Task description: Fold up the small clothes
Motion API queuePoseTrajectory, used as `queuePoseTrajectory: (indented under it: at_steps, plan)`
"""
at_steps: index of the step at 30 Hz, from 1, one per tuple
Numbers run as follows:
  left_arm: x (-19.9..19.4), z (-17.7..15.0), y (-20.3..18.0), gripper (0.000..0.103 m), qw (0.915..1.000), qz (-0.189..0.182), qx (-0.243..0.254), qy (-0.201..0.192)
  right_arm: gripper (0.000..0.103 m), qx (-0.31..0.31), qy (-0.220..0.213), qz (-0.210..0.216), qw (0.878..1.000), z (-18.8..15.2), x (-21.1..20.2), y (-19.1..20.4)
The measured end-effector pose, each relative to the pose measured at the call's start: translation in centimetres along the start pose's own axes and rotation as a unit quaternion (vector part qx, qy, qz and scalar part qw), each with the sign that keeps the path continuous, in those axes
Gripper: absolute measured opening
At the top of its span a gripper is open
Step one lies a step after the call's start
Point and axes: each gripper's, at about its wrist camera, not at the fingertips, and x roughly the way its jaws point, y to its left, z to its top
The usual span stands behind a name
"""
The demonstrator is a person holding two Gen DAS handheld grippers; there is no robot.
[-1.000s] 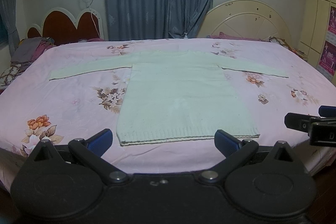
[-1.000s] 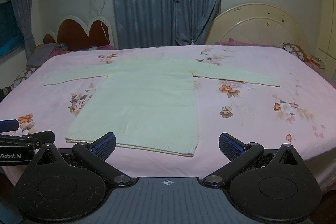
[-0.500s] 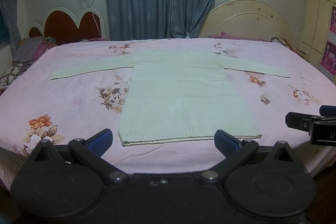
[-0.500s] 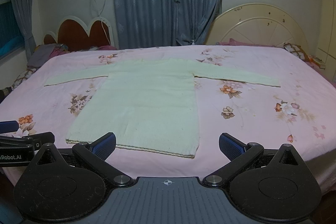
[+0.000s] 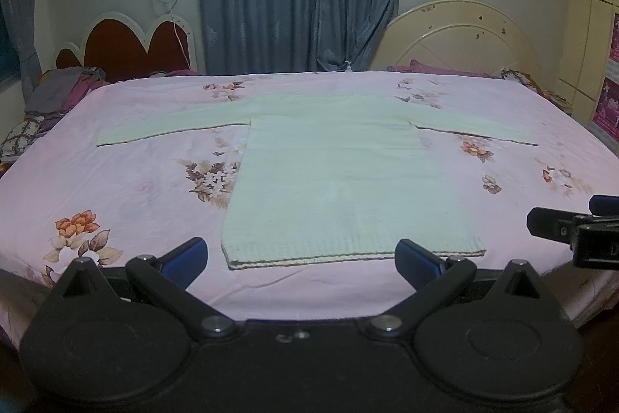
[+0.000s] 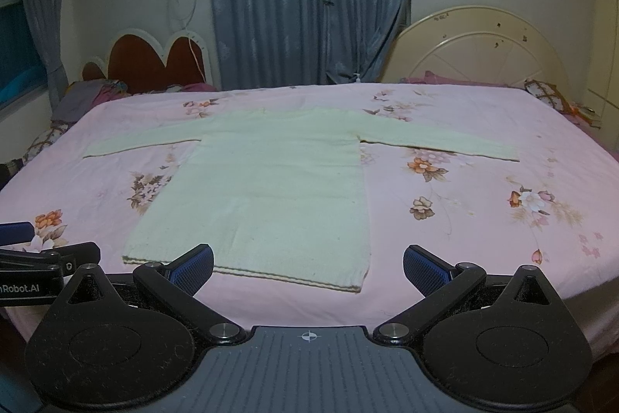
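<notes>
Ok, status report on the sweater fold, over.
Left gripper open, empty. Right gripper open, empty. Pale green sweater flat on the bed, sleeves spread, unfolded. Nothing in the way.

— Any writing to read here?
— One piece: "Robot.AI" in white letters on the black body of the left gripper (image 6: 27, 287), at the left edge of the right wrist view; its start is cut off.
— And the pink posters (image 5: 611, 80) on the cupboard?
— Too blurred to read.
</notes>
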Motion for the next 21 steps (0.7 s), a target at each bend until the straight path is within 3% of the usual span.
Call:
queuePoseTrajectory:
  at_steps: [21]
  plan:
    - [0.12, -0.19, -0.04, 0.103, 1.0, 0.002, -0.003, 0.003, 0.103, -0.001, 0.001, 0.001, 1.0, -0.21, 0.24, 0.22]
